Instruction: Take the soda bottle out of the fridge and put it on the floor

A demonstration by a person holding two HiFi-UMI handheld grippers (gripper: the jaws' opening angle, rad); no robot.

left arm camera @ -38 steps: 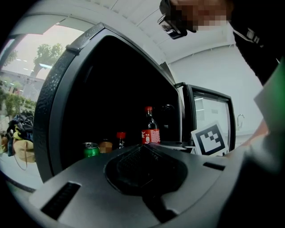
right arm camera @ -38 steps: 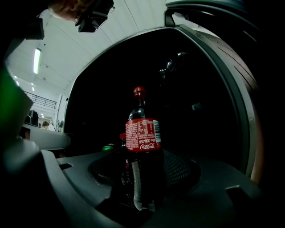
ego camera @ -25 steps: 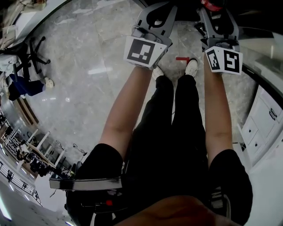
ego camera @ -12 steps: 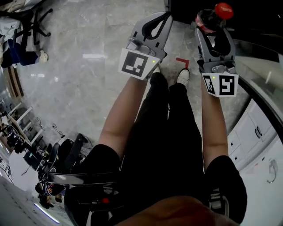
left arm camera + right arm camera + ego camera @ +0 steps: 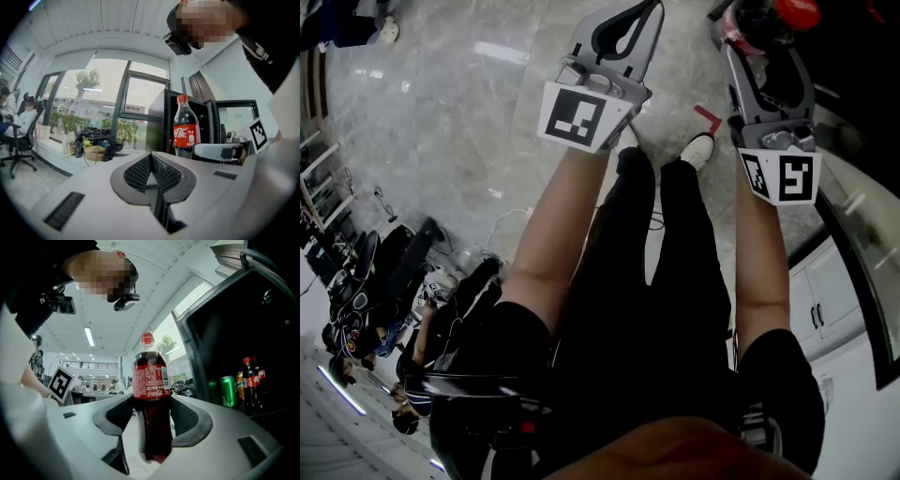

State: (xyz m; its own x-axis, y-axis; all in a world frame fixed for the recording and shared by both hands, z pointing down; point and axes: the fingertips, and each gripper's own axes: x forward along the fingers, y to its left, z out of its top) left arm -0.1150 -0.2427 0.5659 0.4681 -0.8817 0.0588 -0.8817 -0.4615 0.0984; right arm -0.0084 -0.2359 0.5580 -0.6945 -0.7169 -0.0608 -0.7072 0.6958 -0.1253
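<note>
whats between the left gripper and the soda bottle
No object: in the head view, the gap from left gripper to soda bottle shows only floor and a red tape mark.

- The floor (image 5: 469, 141) is pale grey polished stone with light reflections on it.
- A red tape corner mark (image 5: 707, 117) is stuck to it, just beside the person's white shoes (image 5: 700, 148), which stand on it.
- A thin cable (image 5: 508, 218) trails across it; dark bags and gear (image 5: 398, 267) sit at the left.
- The fridge shelf (image 5: 265, 412) bears a green can (image 5: 228, 391) and small cola bottles (image 5: 251, 380), all upright.
</note>
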